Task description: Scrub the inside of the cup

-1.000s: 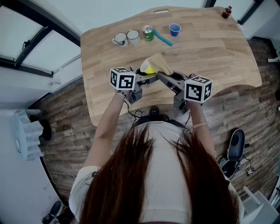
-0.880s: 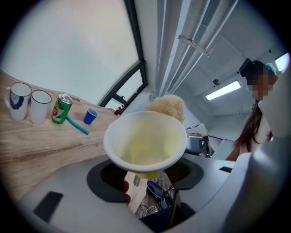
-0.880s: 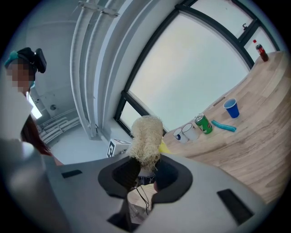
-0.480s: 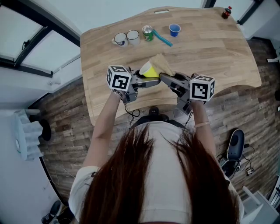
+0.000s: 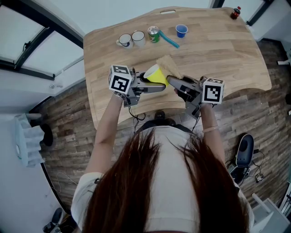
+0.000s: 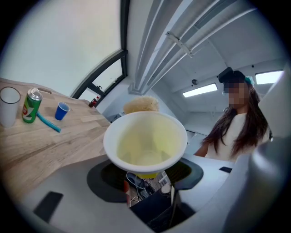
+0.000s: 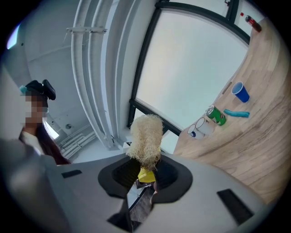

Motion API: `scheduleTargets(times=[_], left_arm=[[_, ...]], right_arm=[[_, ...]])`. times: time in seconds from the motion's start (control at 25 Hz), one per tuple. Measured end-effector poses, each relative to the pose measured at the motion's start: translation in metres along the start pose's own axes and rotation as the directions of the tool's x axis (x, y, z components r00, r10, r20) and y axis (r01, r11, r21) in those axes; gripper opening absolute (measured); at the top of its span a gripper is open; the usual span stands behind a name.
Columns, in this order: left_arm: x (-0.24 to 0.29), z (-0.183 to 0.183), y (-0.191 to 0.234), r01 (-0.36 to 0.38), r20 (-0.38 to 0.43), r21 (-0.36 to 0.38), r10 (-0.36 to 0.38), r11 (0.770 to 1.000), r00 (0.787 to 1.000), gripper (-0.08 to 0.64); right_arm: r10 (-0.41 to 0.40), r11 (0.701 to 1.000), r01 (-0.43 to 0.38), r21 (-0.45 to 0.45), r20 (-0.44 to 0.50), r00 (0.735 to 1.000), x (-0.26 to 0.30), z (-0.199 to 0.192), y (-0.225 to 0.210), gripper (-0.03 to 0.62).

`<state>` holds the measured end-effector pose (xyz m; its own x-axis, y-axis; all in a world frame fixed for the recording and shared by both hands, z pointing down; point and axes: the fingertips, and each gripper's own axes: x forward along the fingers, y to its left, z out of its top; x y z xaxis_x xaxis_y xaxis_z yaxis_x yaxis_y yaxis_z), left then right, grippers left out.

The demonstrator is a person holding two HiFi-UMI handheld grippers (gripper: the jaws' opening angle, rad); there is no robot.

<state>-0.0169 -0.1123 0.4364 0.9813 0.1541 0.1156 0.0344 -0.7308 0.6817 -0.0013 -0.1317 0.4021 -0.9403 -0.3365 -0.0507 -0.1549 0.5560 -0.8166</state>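
My left gripper (image 5: 153, 86) is shut on a cup (image 5: 157, 74) that is yellow outside and white inside, held above the table's near edge. In the left gripper view the cup (image 6: 145, 145) is tilted with its mouth toward the camera, and its inside looks bare. My right gripper (image 5: 173, 82) is shut on a tan loofah scrubber (image 5: 167, 65). The scrubber (image 6: 141, 104) shows just behind the cup's far rim, outside the cup. In the right gripper view the loofah (image 7: 146, 136) sticks up from the jaws, with a bit of the yellow cup (image 7: 146, 175) below it.
At the far side of the wooden table (image 5: 218, 50) stand two white mugs (image 5: 125, 41) (image 5: 138, 37), a green can (image 5: 153, 33), a small blue cup (image 5: 181, 30) and a teal stick (image 5: 169, 40). A dark bottle (image 5: 235, 12) is at the far right corner.
Both grippers have drifted slightly apart and a little farther over the table. The cup has risen a bit and tipped, with the loofah staying close behind its rim.
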Motion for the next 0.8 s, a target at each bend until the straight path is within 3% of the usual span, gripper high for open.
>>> scheduleTargets(times=[0.4, 0.8], left_arm=[[0.001, 0.003, -0.031, 0.179, 0.022, -0.067, -0.178, 0.982, 0.984, 0.253], [-0.001, 0.008, -0.051, 0.282, 0.039, -0.074, -0.279, 0.957, 0.959, 0.253]], right_arm=[[0.118, 0.987, -0.118, 0.107, 0.009, 0.993, -0.004, -0.003, 0.011, 0.091], [0.174, 0.970, -0.176, 0.165, 0.028, 0.984, -0.005, -0.005, 0.014, 0.091]])
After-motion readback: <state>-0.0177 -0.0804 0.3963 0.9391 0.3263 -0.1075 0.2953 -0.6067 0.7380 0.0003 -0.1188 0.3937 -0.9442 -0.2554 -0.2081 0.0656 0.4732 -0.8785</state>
